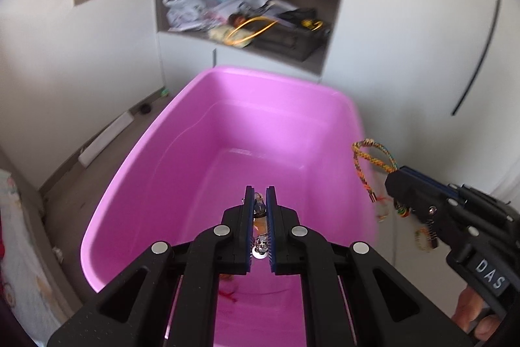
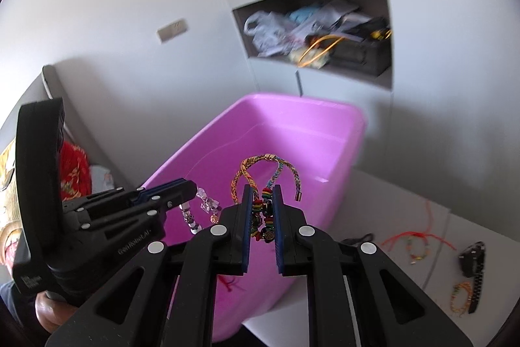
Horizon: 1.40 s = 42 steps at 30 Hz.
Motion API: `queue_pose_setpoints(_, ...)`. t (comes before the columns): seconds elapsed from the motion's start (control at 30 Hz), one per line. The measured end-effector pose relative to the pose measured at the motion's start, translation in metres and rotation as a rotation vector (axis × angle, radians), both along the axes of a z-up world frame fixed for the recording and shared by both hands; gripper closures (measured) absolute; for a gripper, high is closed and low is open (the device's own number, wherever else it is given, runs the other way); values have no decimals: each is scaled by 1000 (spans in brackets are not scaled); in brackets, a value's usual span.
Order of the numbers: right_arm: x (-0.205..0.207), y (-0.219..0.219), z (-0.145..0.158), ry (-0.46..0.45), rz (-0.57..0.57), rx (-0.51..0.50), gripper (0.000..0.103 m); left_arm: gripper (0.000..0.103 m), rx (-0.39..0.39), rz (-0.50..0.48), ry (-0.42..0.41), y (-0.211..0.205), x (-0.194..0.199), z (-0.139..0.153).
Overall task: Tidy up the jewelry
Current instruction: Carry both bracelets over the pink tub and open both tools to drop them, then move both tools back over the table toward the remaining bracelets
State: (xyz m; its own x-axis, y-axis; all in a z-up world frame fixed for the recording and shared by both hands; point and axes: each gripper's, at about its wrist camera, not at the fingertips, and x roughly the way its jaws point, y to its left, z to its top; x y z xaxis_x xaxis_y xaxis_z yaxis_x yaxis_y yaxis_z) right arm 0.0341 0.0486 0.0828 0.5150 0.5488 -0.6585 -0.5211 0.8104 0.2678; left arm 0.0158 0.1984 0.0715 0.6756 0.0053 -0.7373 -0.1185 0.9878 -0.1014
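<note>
Left gripper (image 1: 260,200) clamps a bead bracelet (image 1: 261,228) over the pink bin (image 1: 136,184); right gripper (image 2: 262,197) clamps braided and beaded bracelets (image 2: 265,171). Only right view shows a watch (image 2: 473,262) on the table (image 2: 390,204).

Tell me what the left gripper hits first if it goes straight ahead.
Probably the pink bin: the left gripper, shut on a beaded bracelet, points down into it, and nothing shows in between, so its floor or far wall comes first. Depth is hard to judge.
</note>
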Motion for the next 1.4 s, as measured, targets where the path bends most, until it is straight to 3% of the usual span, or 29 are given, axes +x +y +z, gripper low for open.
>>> queue_pose_setpoints(0.27,13,32,-23,78,45,-96,91,95,0,74,120,28,10,-35)
queue_pose_setpoints(0.53,21,45,-35,106,50,-162,91,95,10,113,189,32,14,-53)
queue_pose_setpoints(0.6,22,44,-36,104,43,-180,80,94,11,124,209,33,13,-57)
queue_pose_setpoints(0.63,22,44,-36,98,38,-187,75,90,10,132,211,33,12,-57)
queue_pose_setpoints(0.67,23,43,-36,90,33,-187,70,73,9,145,212,34,10,-58)
queue_pose_setpoints(0.7,23,41,-35,86,27,-183,66,48,8,163,208,36,8,-57)
queue_pose_setpoints(0.77,22,38,-34,80,18,-179,63,25,10,198,184,39,3,-54)
queue_pose_setpoints(1.07,21,22,-30,88,-14,-135,57,21,2,232,194,41,-5,-51)
queue_pose_setpoints(1.4,9,4,-23,69,-8,-64,54,20,30,201,175,23,-10,-41)
